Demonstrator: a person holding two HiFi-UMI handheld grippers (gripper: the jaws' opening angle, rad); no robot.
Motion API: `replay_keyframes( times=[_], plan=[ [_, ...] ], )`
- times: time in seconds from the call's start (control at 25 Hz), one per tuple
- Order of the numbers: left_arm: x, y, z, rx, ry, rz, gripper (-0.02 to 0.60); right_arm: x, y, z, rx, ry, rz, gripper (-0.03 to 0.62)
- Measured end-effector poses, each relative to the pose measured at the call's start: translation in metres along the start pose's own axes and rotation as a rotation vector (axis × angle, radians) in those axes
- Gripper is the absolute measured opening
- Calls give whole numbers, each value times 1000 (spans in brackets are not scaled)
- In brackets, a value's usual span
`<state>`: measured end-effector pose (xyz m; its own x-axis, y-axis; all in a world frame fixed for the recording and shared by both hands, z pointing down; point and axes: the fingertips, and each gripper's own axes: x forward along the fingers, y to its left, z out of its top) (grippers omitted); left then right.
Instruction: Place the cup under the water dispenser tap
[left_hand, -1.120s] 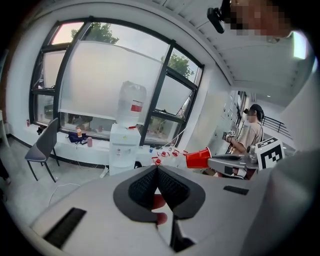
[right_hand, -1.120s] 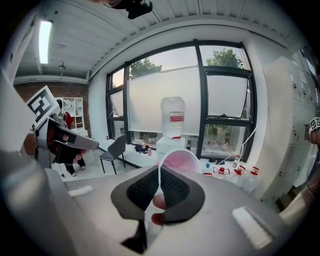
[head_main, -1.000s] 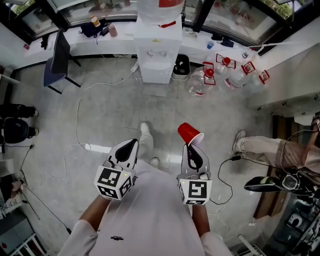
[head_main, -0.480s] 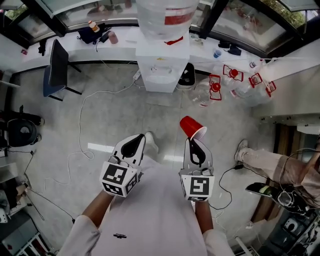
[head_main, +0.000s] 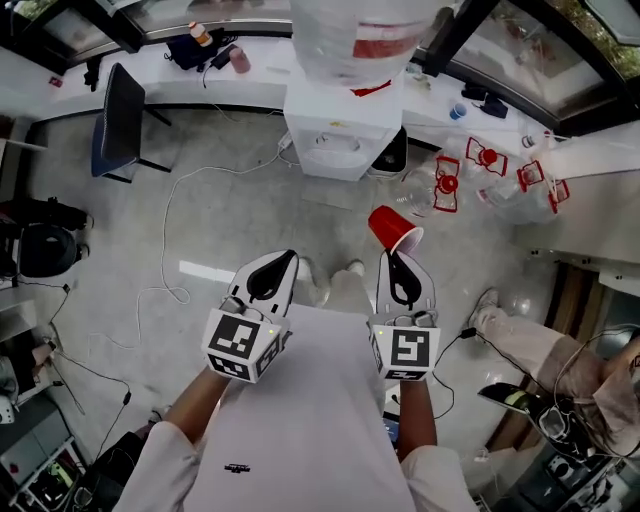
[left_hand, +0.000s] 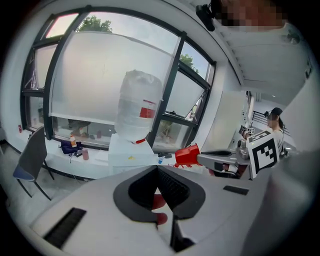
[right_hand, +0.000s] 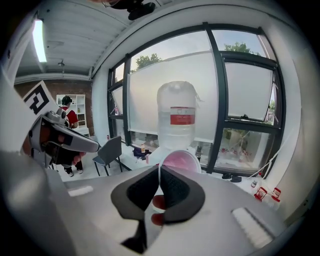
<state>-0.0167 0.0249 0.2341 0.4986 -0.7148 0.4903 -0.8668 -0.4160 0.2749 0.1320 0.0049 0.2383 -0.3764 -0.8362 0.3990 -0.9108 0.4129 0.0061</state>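
Note:
The red plastic cup (head_main: 393, 228) is tilted with its mouth facing back at me, and my right gripper (head_main: 399, 256) is shut on its rim. In the right gripper view the cup (right_hand: 180, 161) shows its pink inside just past that gripper (right_hand: 160, 172). Ahead stands the white water dispenser (head_main: 340, 130) with a large clear bottle (head_main: 358, 40) on top; the cup is short of it and to its right. My left gripper (head_main: 272, 272) is level with the right one, shut and empty. The left gripper view shows that gripper (left_hand: 159, 176), the cup (left_hand: 187, 155) and the dispenser (left_hand: 131, 152).
A blue-grey chair (head_main: 115, 115) stands to the left of the dispenser. Several empty water bottles with red handles (head_main: 450, 185) lie on the floor to its right. Cables (head_main: 170, 240) trail across the floor. A person's leg (head_main: 520, 320) is at the right.
Both grippers have moved forward toward the dispenser, which now looks nearer and larger. The cup stays in the right gripper, and the left gripper stays shut.

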Motion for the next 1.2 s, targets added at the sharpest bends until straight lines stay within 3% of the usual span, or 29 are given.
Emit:
replay_keyframes(
  times=[0.36,1.2],
  plan=[
    [27,7,6,-77,17,70,2,33,-13,-11,-31,60,86,20],
    [60,69,-71,-112,65,120,2,119,7,-90,-149,141,141,21]
  ],
)
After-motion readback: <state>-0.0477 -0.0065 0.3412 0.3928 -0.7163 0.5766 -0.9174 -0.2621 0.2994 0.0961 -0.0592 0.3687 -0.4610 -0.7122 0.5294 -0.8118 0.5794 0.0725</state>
